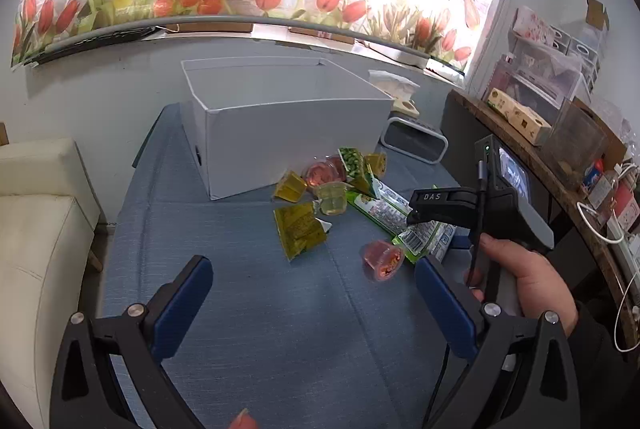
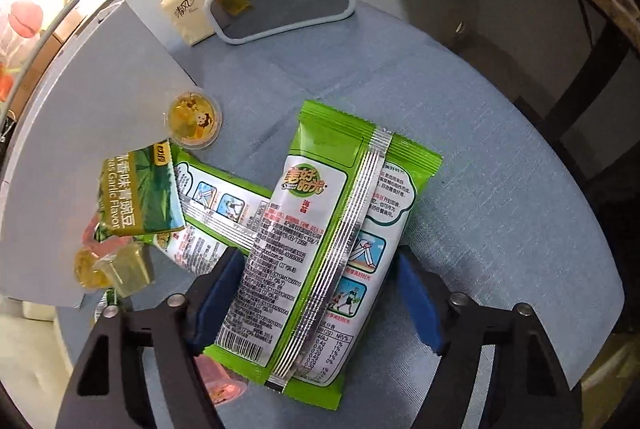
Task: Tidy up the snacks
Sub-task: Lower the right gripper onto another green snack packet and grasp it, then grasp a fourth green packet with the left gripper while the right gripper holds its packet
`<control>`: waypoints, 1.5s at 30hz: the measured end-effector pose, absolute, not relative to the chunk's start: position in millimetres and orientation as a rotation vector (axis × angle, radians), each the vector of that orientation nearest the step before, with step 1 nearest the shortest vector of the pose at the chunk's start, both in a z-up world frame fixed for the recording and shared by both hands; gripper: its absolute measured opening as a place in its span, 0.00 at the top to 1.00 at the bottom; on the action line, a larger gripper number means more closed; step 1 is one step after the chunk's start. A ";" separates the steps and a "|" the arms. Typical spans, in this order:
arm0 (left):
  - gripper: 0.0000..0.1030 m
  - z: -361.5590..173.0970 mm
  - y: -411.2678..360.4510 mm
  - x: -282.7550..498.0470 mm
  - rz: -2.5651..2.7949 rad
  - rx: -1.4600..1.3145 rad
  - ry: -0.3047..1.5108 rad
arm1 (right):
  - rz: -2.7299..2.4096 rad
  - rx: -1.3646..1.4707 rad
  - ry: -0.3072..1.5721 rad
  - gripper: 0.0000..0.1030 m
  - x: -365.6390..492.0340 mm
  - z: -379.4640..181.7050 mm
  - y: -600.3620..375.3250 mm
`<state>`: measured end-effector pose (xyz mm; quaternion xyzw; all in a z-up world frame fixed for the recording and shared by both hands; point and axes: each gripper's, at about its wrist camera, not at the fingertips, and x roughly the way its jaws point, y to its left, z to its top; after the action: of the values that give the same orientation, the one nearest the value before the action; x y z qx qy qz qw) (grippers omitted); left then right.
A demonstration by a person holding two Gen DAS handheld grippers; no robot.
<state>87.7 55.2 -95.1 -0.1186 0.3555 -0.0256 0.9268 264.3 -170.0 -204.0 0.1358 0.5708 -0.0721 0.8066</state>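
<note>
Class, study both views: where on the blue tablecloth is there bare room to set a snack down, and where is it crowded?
Bare blue tablecloth lies between the left tongs and the yellow-green foil packet, and left of the white rectangular box. It is crowded right of the box's front, where cups and packets pile around the green seaweed bag.

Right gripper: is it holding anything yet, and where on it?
The right gripper straddles the green seaweed packet across its lower half, near the barcode end. Whether both fingers are pressing it cannot be told. The left gripper is open, holding nothing.
</note>
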 end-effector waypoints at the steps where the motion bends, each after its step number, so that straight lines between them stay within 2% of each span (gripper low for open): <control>1: 0.00 -94.7 52.5 88.4 -0.055 -0.239 0.730 | -0.140 0.293 1.221 0.25 262.6 -201.9 -170.3; 14: 0.00 -100.5 -8.3 131.6 0.003 -0.288 0.815 | 0.070 0.201 1.072 0.26 209.2 -140.7 -258.9; 26: 0.00 -136.7 -95.5 247.1 0.275 -0.264 0.921 | 0.249 0.180 0.956 0.26 145.5 -113.5 -315.2; 29: 0.00 -163.4 -98.3 276.4 0.405 -0.279 1.023 | 0.274 0.194 0.928 0.26 134.9 -106.7 -326.5; 37: 0.00 -195.0 -121.6 307.5 0.448 -0.287 1.073 | 0.295 0.201 0.881 0.26 127.7 -94.2 -344.2; 45: 0.00 -199.1 -130.0 308.1 0.444 -0.295 1.046 | 0.287 0.217 0.859 0.26 126.1 -87.9 -355.0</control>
<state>308.1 -130.0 -199.1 -0.1393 0.4937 0.2094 0.8325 126.1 -355.0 -87.9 0.1044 0.4140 0.1384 0.8936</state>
